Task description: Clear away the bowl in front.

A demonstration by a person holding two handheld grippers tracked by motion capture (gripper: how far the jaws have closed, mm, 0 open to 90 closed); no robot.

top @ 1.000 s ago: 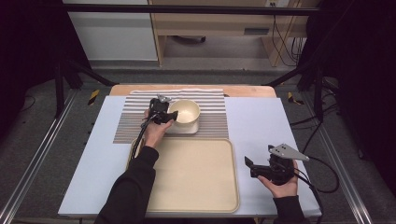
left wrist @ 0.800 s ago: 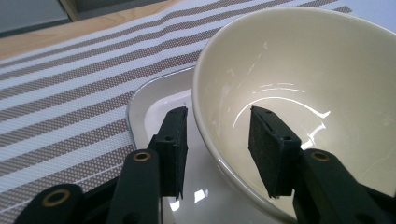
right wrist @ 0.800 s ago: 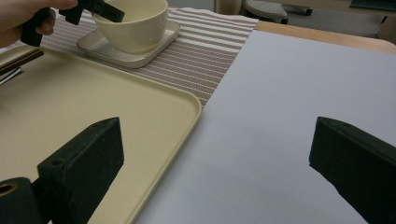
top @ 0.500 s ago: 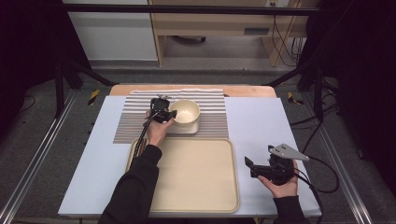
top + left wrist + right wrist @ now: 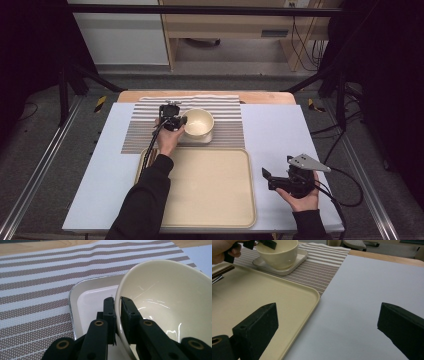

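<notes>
One glossy round bowl (image 5: 170,305), square plate (image 5: 90,298), woven mat (image 5: 37,282)

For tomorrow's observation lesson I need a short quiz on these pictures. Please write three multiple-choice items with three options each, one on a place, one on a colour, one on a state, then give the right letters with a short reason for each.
1. Where does the bowl stand?
A. on the large tray
B. on a small square plate on the striped mat
C. on the bare tabletop

2. What colour is the large tray?
A. beige
B. blue
C. black

3. How is the left gripper?
A. open above the bowl
C. lying on the tray
B. shut on the bowl's rim

Answers:
1 B: the small square plate lies under the bowl on the striped mat.
2 A: its whole surface is beige.
3 B: one jaw is inside the rim and one outside.
</notes>
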